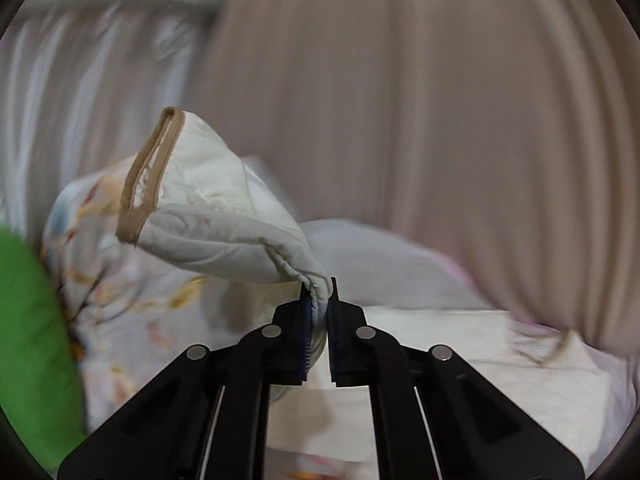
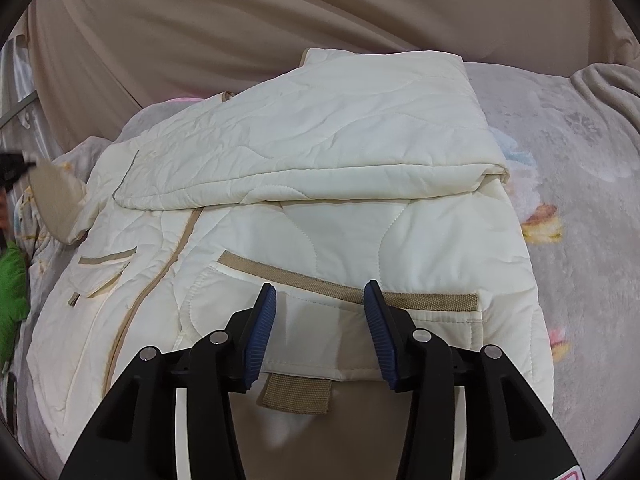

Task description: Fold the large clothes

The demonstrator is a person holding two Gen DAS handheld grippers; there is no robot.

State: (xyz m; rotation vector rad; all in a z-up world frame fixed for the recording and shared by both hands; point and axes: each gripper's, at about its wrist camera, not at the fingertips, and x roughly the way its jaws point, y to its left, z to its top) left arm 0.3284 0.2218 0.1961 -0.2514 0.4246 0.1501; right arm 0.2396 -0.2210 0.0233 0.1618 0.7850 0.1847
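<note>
The cream quilted jacket [image 2: 304,216] lies front-up on the flowered bedspread [image 2: 580,184]; one sleeve [image 2: 320,132] is already folded across the chest — the fold looks about half done, I judge. The left gripper [image 1: 319,300] is clamped on the other sleeve [image 1: 224,216], lifted with its tan cuff [image 1: 148,176] in the air; the right gripper [image 2: 320,300] hovers half open over the hem pocket [image 2: 360,320], holding nothing. A green item [image 1: 28,340] sits at the bed's edge; the beige curtain [image 2: 240,12] hangs close behind — nothing blocks the fold.
</note>
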